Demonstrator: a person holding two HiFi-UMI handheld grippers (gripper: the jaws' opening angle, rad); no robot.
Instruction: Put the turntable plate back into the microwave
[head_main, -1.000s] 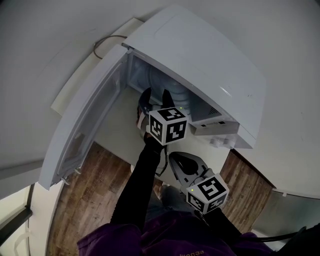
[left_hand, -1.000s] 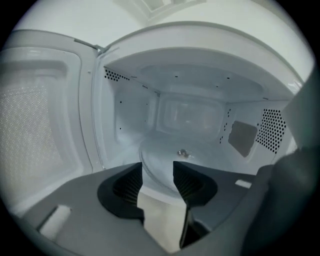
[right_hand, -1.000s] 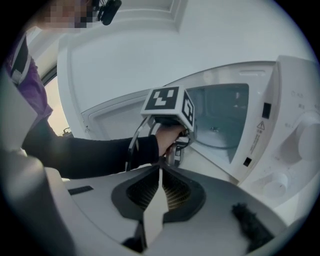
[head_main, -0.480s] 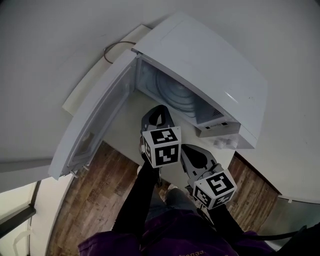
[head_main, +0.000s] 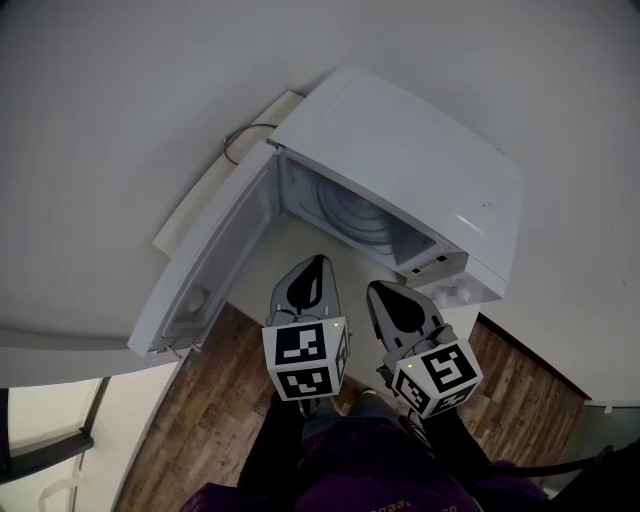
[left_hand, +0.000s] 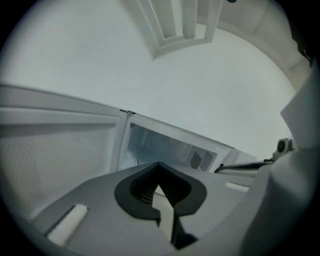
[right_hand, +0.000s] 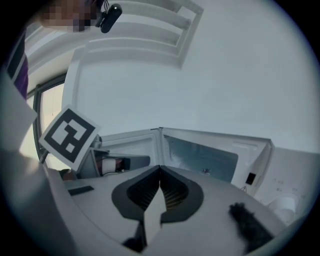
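I see a plain pale wall (head_main: 130, 70) filling the top and left of the head view. Against it, in the upper middle, sits the boxy white microwave (head_main: 410, 160), with brown wood-plank floor (head_main: 190, 425) across the bottom left. The microwave rests on a cream-white desk (head_main: 262, 272), and its white door (head_main: 212, 262) is swung wide open toward the left of the frame. The round clear glass turntable plate (head_main: 350, 215) lies inside the cavity, on its floor, at frame centre. Below the opening, lower centre, I hold both tools side by side and clear of the oven. The left gripper (head_main: 317, 262) points up the frame at the cavity, and the right gripper (head_main: 384, 289) is just to its right. In the left gripper view the grey fingers (left_hand: 92, 200) are clenched tip to tip with nothing between them. The right gripper view shows its fingers (right_hand: 95, 197) pressed together and empty too. A thin dark cable (head_main: 238, 140) loops behind the microwave's back corner.
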